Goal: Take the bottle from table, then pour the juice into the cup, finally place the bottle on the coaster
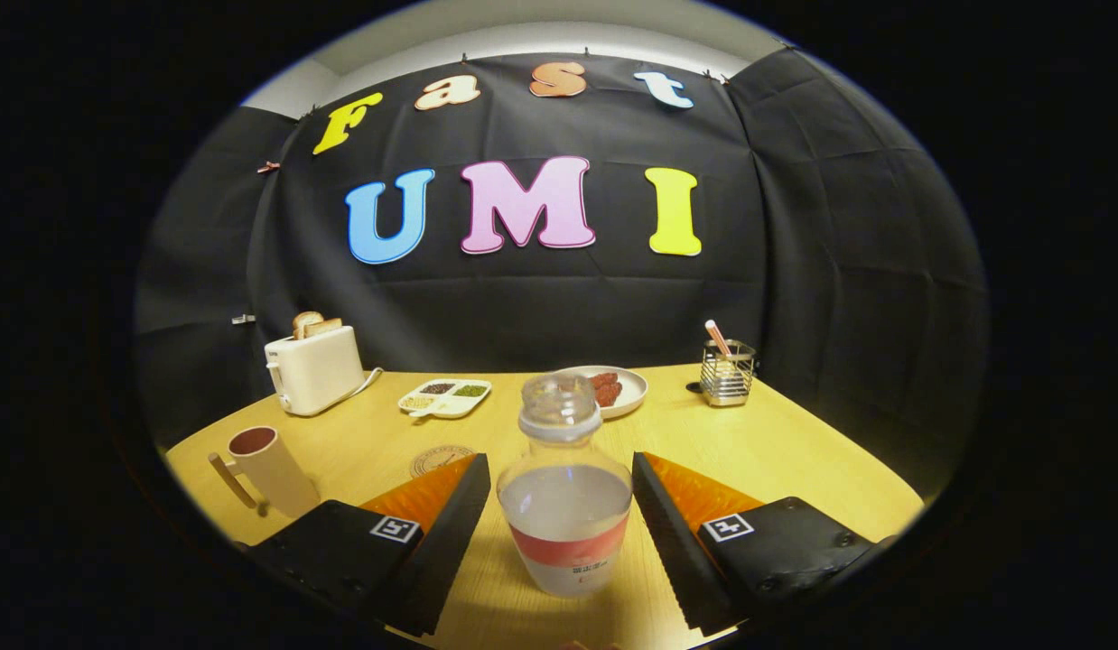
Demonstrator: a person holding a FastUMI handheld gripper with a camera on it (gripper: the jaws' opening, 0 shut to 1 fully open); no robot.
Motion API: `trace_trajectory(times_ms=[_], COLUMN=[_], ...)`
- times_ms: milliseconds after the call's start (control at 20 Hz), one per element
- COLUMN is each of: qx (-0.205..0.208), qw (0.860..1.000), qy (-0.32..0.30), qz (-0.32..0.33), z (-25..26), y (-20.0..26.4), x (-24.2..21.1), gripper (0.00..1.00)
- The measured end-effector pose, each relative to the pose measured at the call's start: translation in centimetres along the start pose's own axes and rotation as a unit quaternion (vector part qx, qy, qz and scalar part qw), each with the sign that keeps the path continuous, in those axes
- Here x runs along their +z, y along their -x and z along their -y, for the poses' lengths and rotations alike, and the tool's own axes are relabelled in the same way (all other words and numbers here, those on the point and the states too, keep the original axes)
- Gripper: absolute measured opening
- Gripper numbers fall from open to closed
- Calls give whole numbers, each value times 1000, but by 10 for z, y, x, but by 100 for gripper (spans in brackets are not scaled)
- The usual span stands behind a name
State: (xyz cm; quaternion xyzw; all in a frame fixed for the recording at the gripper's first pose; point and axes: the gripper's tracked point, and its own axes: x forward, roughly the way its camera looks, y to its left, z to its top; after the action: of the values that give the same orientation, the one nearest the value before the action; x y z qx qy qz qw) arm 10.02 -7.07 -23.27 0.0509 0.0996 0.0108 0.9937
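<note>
**Bottle between the fingers, not grabbed yet**

The bottle [564,506] stands upright on the table [794,460], right between your two fingers. Your gripper [559,524] is spread apart, with a small gap on each side of the bottle, so nothing is squeezing it yet. The bottle has no cap on and is partly full.

You look to be on the first step: taking the bottle. Next, close the fingers slowly on its wide part and lift it straight up so nothing spills.

The cup [268,468] is near and to the left. The coaster [437,459] lies just past your left finger. Far back are a toaster [313,368], a tray [445,397], a plate [618,390] and a holder [727,372].
</note>
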Motion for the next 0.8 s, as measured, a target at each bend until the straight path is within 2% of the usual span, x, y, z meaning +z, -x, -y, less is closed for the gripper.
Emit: trace_trajectory(times_ms=[200, 500, 550, 700, 800], qx=[-14, -12, -12, -4, 8], qw=[1000, 1000, 1000, 1000, 999], qy=[-3, -5, -1, 21, 29], qz=[-5, -19, -14, -6, -11], z=[8, 5, 5, -1, -6], y=[-5, -13, -13, -14, -11], x=[-11, -20, -17, -15, -16], gripper=[97, 98, 96, 80, 79])
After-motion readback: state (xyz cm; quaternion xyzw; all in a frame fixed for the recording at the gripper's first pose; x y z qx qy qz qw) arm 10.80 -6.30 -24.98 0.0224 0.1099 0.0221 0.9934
